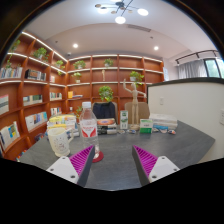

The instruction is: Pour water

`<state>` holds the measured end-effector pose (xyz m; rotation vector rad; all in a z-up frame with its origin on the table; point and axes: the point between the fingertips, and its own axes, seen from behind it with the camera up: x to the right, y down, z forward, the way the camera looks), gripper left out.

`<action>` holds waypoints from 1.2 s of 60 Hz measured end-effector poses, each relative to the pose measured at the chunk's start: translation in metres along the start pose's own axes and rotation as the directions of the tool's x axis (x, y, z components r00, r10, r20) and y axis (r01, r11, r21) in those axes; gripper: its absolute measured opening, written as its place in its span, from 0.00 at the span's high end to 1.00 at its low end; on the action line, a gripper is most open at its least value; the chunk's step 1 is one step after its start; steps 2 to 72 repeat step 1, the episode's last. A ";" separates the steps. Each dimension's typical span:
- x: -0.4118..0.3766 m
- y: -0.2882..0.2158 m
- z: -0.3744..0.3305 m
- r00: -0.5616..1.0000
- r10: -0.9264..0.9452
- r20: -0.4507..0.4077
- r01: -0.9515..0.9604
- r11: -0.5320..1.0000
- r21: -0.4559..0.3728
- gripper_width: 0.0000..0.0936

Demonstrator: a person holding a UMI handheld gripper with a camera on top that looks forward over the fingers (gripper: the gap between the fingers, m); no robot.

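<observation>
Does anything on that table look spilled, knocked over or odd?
Nothing stands out. The bottle with the red cap stands upright on the grey table beside a cup, both beyond the open fingers. No spill shows, and the boxes farther back sit flat.

gripper (114,162): we see two fingers only, no hand or sleeve | fingers: pale white-grey bodies, blocky, tapering toward the far tips | pads: magenta on the inner faces (83,159), ribbed or dotted in texture | left and right fingers match in shape | cables, screws, markings: we can't make out any
</observation>
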<state>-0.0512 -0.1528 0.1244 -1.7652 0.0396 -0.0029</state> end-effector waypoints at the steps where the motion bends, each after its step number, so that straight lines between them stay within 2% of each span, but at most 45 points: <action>1: 0.001 0.000 -0.001 1.000 0.000 0.000 0.000 1.000 0.000 0.17; 72: 0.001 0.000 -0.001 1.000 0.000 0.000 0.000 1.000 0.000 0.17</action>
